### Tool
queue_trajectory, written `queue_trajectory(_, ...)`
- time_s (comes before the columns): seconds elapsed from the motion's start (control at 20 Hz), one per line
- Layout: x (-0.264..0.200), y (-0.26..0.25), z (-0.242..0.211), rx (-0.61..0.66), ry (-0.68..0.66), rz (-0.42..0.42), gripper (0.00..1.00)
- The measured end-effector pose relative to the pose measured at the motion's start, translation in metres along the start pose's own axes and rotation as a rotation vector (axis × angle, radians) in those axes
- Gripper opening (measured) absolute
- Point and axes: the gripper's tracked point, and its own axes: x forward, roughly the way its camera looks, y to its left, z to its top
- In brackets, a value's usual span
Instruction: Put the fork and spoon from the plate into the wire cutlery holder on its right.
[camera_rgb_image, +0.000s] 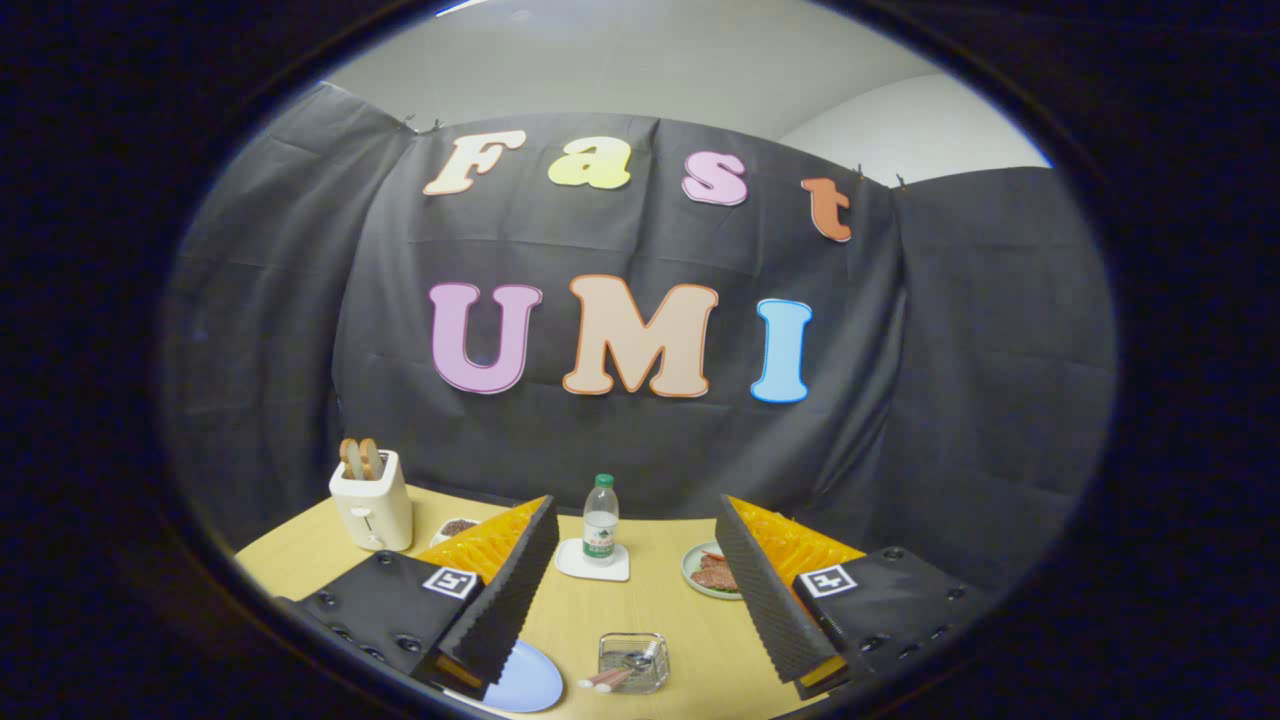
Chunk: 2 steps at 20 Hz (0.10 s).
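The wire cutlery holder (633, 662) stands on the wooden table, low between my fingers and well below them. Cutlery (618, 672) lies inside it, with pale handles poking out over its rim toward the plate. To its left is the light blue plate (530, 680), partly hidden behind my left finger (500, 600); its visible part is bare. My gripper (634, 508) is held high above the table, open wide, with nothing between the fingers.
Beyond the holder a water bottle (600, 518) stands on a white coaster (592, 562). Further right sits a small plate with meat (708, 572). A white toaster (372, 508) with toast and a small dark-filled bowl (457, 527) stand at the back left.
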Motion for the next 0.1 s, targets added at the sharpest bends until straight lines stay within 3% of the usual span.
queue_trajectory(0.1,-0.007,0.0041,0.0049,0.002,-0.026,0.004,1.0)
